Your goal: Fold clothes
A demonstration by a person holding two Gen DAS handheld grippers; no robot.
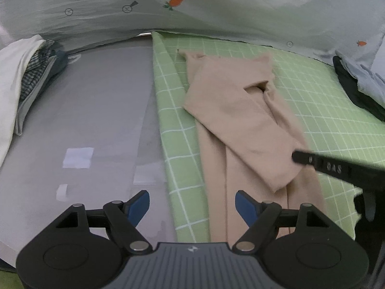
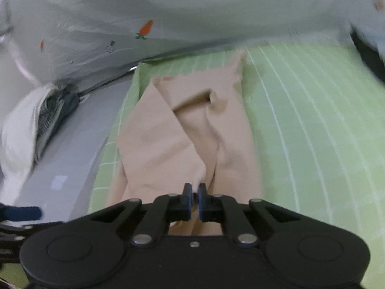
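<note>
Centrally, a beige folded garment (image 1: 240, 120) is laid on green checked cloth (image 1: 324, 91) beside grey table (image 1: 96, 110); left claw (image 1: 192, 207) is held open, right claw (image 2: 195, 198) clamped on the garment.

each hand-held gripper (image 1: 192, 207) (image 2: 195, 198): black linkage arms, 2 blue pads (silver pivot screws), ribbed grey body.

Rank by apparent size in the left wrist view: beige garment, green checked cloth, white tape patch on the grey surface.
1. green checked cloth, largest though partly covered.
2. beige garment.
3. white tape patch, clearly smallest, even though it lies nearer the camera than much of the cloth.
</note>
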